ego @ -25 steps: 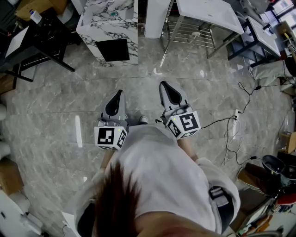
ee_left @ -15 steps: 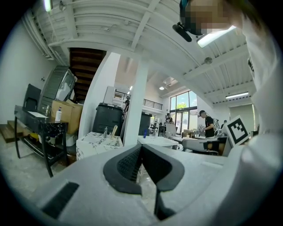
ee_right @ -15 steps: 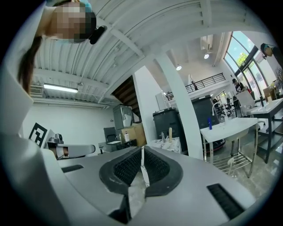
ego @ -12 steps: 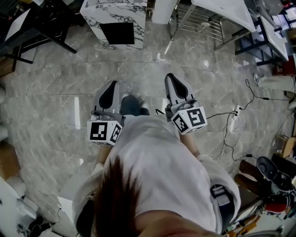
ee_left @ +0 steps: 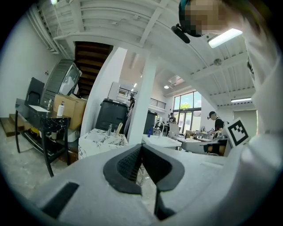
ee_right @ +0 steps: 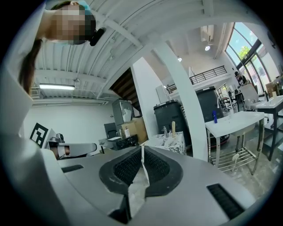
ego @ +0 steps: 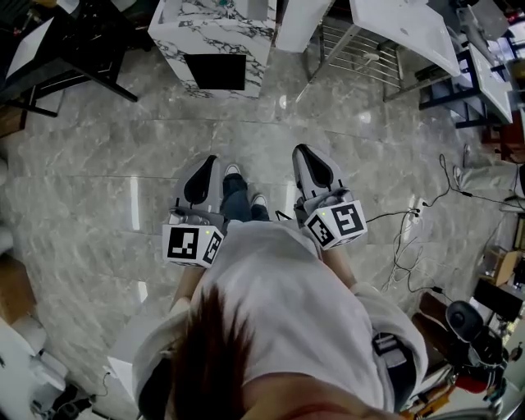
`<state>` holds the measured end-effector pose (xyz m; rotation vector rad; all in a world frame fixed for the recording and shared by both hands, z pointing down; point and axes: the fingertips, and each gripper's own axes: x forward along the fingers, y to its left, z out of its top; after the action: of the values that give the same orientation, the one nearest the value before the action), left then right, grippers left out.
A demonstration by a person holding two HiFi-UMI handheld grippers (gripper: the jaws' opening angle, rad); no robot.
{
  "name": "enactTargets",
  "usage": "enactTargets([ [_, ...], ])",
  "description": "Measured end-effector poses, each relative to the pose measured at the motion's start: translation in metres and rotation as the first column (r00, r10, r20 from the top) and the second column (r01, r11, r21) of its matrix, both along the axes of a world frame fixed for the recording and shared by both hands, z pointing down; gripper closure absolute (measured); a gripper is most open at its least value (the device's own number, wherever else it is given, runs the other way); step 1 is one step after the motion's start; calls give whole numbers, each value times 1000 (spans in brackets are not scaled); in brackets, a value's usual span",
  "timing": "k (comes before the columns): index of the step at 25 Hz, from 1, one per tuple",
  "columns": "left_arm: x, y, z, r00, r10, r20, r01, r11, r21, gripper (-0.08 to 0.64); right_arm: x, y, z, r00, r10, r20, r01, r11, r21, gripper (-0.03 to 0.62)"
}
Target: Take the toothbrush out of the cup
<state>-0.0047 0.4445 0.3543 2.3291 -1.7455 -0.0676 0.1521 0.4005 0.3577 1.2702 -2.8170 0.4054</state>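
Both grippers are out in front of the person, over bare stone floor and well short of the marble counter (ego: pixel 215 37). The left gripper (ego: pixel 209 162) has its fingers pressed together at the tips with nothing between them, and its own view confirms it, dark pads meeting and only floor showing behind. The right gripper (ego: pixel 305 154) is the same: closed right up and carrying nothing. The two sit side by side, both nosing towards the counter, with the person's shoes (ego: pixel 232 172) between them.

The toothbrush (ee_right: pixel 173 128) is the pale upright stick on top of the marble counter, next to a small tap (ee_right: pixel 164 130). What it stands in is too small to make out. The left gripper view has the stick too, at the counter's near edge (tiny, but there).

A white basin table (ego: pixel 402 25) on a metal frame stands just right of the counter. A black table (ego: pixel 57 49) is off to the counter's left.
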Motion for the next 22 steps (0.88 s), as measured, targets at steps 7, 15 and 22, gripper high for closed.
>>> enactTargets([
  [7,-23,-64,-10,997,80,16,-80,996,25,549,-30,-52,-2,999,35,-17,-35,999,-4,569],
  [15,-53,-107,-16,993,115,11,-116,992,55,549,-53,-92,-10,995,100,-9,-100,995,25,569],
  [22,-76,-115,-15,994,106,1,-106,993,56,549,-65,-104,-12,991,132,6,-132,991,35,569],
])
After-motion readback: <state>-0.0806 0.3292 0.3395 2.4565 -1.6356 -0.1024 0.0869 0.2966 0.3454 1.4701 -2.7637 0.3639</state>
